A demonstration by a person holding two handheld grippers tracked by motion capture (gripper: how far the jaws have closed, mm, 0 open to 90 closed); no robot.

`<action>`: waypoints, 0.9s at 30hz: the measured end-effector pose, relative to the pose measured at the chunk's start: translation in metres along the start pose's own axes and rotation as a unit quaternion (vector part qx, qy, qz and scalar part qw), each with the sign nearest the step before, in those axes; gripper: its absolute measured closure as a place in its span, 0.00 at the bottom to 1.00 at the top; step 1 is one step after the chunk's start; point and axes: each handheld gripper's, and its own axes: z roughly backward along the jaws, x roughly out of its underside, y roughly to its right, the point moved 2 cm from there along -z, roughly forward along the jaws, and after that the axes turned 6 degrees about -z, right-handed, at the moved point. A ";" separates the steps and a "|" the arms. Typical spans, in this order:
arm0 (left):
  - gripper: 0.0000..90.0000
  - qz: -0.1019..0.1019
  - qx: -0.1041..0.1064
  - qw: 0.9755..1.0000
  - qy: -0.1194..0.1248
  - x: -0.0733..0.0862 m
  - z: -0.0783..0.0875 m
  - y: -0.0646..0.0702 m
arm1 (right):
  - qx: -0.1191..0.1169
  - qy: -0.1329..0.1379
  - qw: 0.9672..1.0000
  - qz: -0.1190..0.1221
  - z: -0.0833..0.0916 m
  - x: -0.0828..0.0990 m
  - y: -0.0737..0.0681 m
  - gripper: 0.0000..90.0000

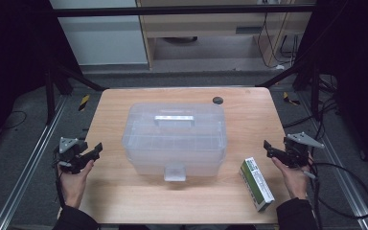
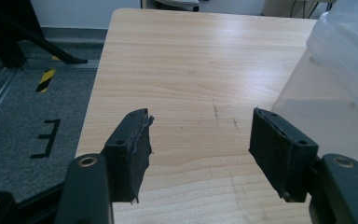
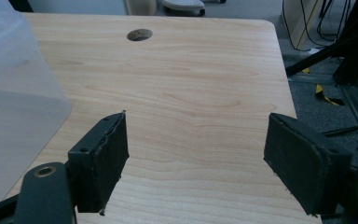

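Translucent plastic lidded storage box (image 1: 174, 139) sits between left gripper (image 1: 97, 149) and right gripper (image 1: 267, 147), both wide open, empty; one green-white carton (image 1: 256, 183) lies beside the right.

The wooden table (image 1: 120, 191) carries a clear lidded storage box (image 1: 175, 139) and a green-white carton (image 1: 257, 184).

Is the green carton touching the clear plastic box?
Apart. The high view shows bare wood between the carton, lying near the table's front right corner, and the box standing mid-table.
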 end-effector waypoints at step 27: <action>0.38 -0.053 0.045 0.997 0.029 -0.049 0.024 0.024 | -0.025 0.000 0.999 0.043 0.001 -0.009 -0.020 0.23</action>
